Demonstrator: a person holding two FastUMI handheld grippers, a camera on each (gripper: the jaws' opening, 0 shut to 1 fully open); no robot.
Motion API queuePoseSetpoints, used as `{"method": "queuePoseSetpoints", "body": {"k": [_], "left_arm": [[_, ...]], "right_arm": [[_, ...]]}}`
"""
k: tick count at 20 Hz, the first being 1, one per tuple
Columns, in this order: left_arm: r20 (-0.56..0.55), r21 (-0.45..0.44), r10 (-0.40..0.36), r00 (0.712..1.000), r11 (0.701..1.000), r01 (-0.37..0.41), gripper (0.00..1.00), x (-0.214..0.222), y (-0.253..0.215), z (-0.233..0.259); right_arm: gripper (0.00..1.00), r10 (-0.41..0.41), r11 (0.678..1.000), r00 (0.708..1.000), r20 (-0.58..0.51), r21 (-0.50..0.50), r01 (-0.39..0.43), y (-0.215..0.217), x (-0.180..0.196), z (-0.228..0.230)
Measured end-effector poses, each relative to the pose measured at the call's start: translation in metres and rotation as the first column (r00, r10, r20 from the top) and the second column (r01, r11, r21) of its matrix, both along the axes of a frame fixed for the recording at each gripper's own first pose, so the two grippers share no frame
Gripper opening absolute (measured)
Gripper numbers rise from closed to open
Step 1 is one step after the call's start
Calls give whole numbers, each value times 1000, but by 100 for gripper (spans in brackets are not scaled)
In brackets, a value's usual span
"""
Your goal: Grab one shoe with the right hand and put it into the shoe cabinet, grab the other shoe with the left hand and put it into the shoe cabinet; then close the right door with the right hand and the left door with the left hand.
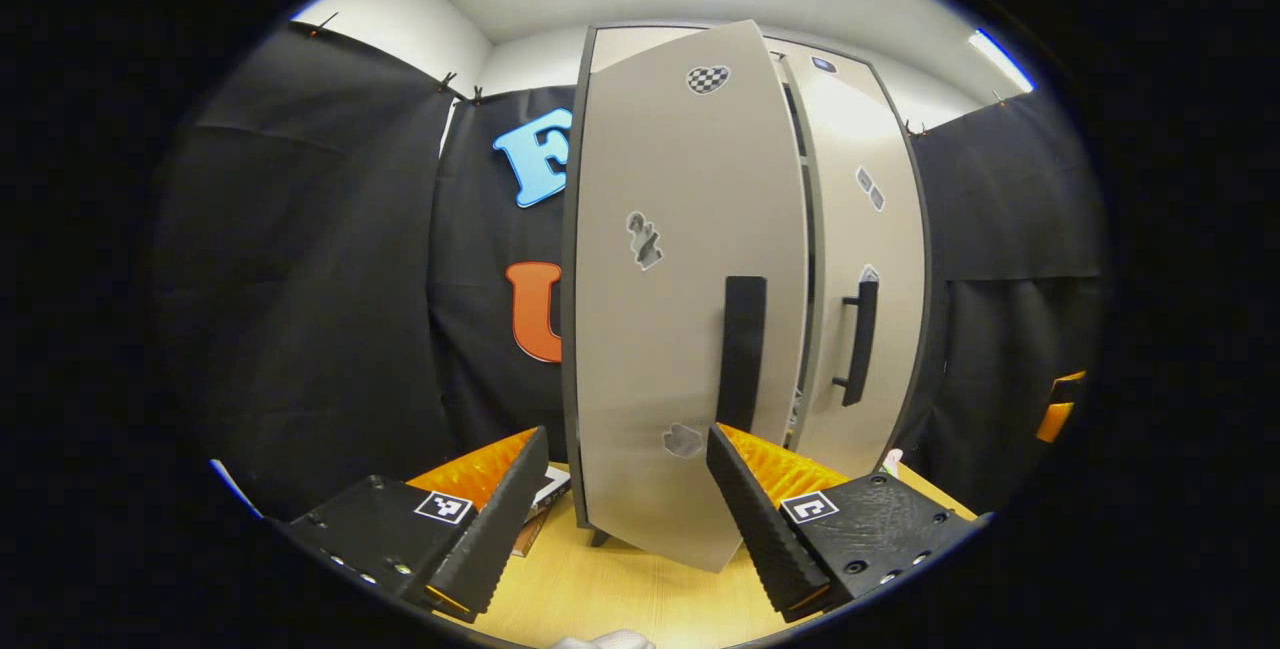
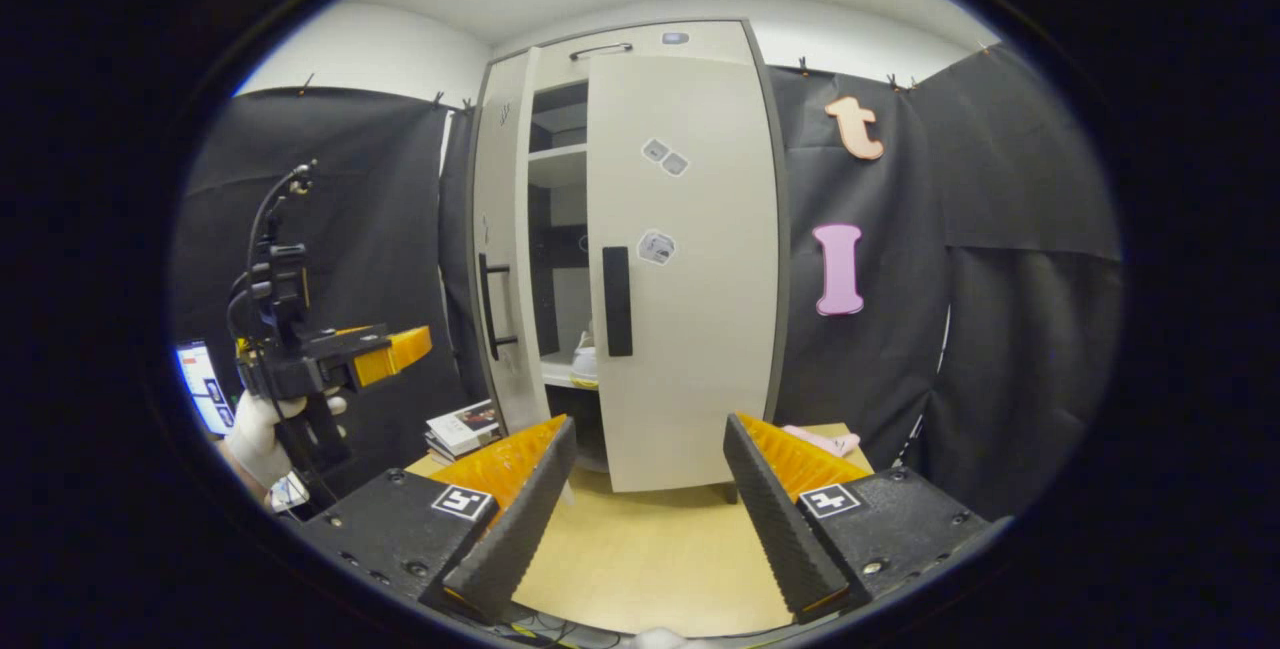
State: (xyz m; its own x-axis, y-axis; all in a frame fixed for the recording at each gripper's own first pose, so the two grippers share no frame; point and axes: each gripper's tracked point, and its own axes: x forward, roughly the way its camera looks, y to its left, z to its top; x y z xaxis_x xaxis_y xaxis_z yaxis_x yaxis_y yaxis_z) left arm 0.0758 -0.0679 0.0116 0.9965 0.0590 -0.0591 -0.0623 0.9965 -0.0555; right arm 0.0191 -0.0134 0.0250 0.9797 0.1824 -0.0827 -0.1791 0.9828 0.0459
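We hold both grippers in front of the shoe cabinet [image 2: 640, 229], which stands on the light wooden tabletop [image 2: 650, 559]. In the right gripper view, the right gripper [image 2: 648, 504] has its fingers wide apart with nothing between them, pointing at the right door [image 2: 685, 269]. That door looks shut or nearly so, its dark handle [image 2: 616, 301] near its inner edge. The left door [image 2: 500, 249] stands ajar, and through the gap we see shelves and one pale shoe [image 2: 584, 357] resting on a shelf inside; the second shoe we cannot make out. A stack of books [image 2: 462, 426] lies on the tabletop beside the cabinet's left side, and a pink cloth [image 2: 825, 442] lies near its right side.

In the left gripper view, the left gripper [image 1: 625, 509] also has its fingers spread apart and empty, close in front of the left door [image 1: 680, 299], which swings outward towards us. Its dark handle [image 1: 742, 339] sits just above the right finger [image 1: 765, 519].

Farther left in the right gripper view, a gloved hand [image 2: 262, 434] holds the left gripper [image 2: 385, 351] raised.
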Motion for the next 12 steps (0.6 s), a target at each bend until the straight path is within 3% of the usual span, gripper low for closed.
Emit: {"method": "queuePoseSetpoints", "body": {"k": [12], "left_arm": [[3, 48, -64, 998, 997, 64, 96, -83, -52, 4]], "right_arm": [[94, -62, 998, 998, 30, 17, 62, -2, -19, 3]]}}
